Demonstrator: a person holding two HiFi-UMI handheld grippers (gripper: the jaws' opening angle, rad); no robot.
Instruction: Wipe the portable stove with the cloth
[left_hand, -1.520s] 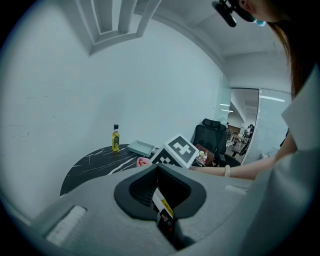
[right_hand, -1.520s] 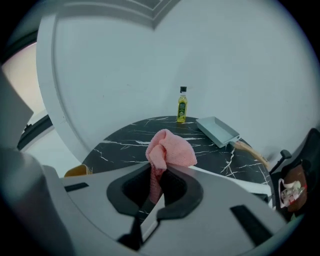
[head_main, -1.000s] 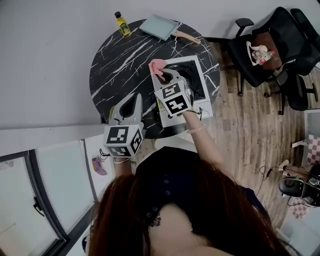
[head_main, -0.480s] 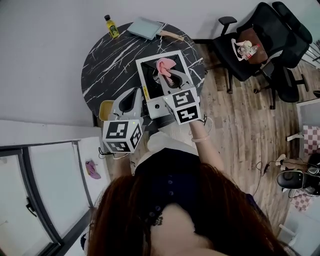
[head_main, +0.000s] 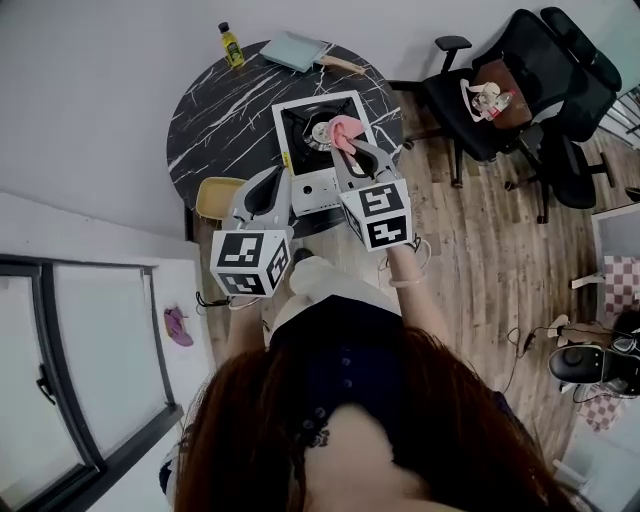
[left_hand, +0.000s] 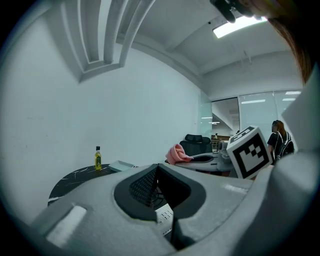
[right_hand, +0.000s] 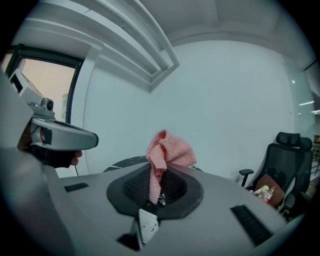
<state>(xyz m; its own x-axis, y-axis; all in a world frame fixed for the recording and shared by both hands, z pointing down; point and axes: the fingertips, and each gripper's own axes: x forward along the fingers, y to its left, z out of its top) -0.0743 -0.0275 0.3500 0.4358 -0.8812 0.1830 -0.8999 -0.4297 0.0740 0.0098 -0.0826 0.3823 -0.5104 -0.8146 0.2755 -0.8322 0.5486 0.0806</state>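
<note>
Fingers (right_hand: 134, 189) of right gripper (right_hand: 156, 194) pinch knitted pink cloth (right_hand: 171, 150).

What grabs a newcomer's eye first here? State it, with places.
The pink cloth is pinched in the right tongs, held over the white portable stove. The stove sits at the near edge of a round black marble table; the left tongs hover shut and empty beside it.
</note>
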